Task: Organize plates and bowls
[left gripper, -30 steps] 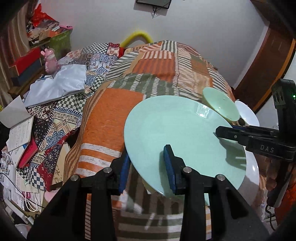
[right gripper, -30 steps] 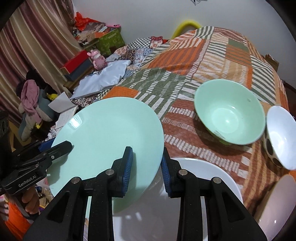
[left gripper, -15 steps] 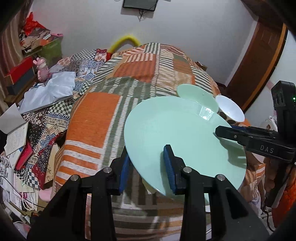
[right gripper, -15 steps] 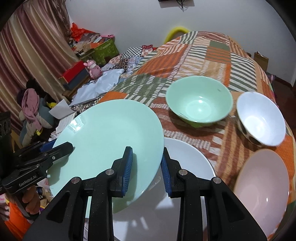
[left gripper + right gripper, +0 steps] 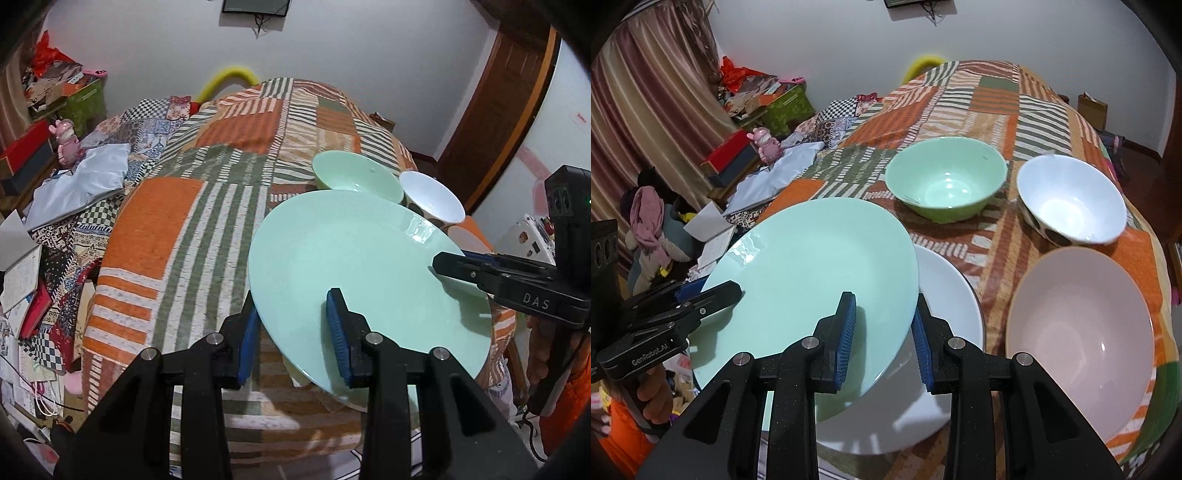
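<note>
Since a second ago you have carried the green plate (image 5: 812,280) sideways along the near edge of the bed (image 5: 236,155), so the green bowl (image 5: 945,177), the white bowl (image 5: 1071,199) and the pink bowl (image 5: 1078,325) have all come into the right wrist view. Both grips look unchanged.

Your left gripper (image 5: 295,325) has its jaws clenched on the plate's rim at one side, and your right gripper (image 5: 882,332) has its jaws clenched on the rim at the opposite side, one pad over the top face and one under it. You hold the plate tilted, above the bedspread, with its right edge overlapping the white plate (image 5: 949,295) that lies at the bed's near edge. Whether the two plates touch is hard to tell from this angle; they look just apart.

Treat the plate as stiff, glossy and breakable. The glaze shines, so it is probably slippery against the pads, and a rim grip gives little bite. Hold it at the rim on opposite sides, as now, and keep both hands moving together so it neither twists nor slides out.

The bed is soft and uneven, so a plate set down on it may rock. The likely spot is on top of the white plate, centred, lowered flat rather than edge first to avoid a chip.
</note>
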### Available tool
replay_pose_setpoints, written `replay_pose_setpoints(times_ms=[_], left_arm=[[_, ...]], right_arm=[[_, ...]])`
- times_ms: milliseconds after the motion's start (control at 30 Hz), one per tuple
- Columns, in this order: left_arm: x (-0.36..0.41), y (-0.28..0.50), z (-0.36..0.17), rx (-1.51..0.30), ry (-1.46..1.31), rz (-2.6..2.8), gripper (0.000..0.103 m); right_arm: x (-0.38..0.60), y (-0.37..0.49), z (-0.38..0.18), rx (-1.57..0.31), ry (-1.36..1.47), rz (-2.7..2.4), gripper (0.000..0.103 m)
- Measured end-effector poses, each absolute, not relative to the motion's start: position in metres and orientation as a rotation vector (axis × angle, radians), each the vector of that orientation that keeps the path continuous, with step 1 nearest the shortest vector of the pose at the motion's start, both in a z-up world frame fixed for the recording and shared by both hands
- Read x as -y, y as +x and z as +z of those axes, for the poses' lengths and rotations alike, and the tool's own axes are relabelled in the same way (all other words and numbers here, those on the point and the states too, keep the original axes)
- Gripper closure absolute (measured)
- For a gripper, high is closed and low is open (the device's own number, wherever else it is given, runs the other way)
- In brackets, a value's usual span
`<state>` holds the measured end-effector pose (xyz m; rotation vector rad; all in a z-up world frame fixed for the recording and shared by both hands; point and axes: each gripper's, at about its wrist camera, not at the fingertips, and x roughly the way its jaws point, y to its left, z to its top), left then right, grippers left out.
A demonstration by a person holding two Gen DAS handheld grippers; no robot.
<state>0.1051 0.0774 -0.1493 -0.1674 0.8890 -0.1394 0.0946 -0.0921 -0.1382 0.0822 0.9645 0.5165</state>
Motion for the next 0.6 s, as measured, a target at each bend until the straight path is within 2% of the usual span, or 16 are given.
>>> replay_pose_setpoints(times_ms=[600], left_arm=[[-0.067, 0.103, -0.181, -0.952, -0.182, -0.173, 0.068]], right_arm=[[0.104, 0.075, -0.164, -1.016, 0.139, 0.473, 0.076]])
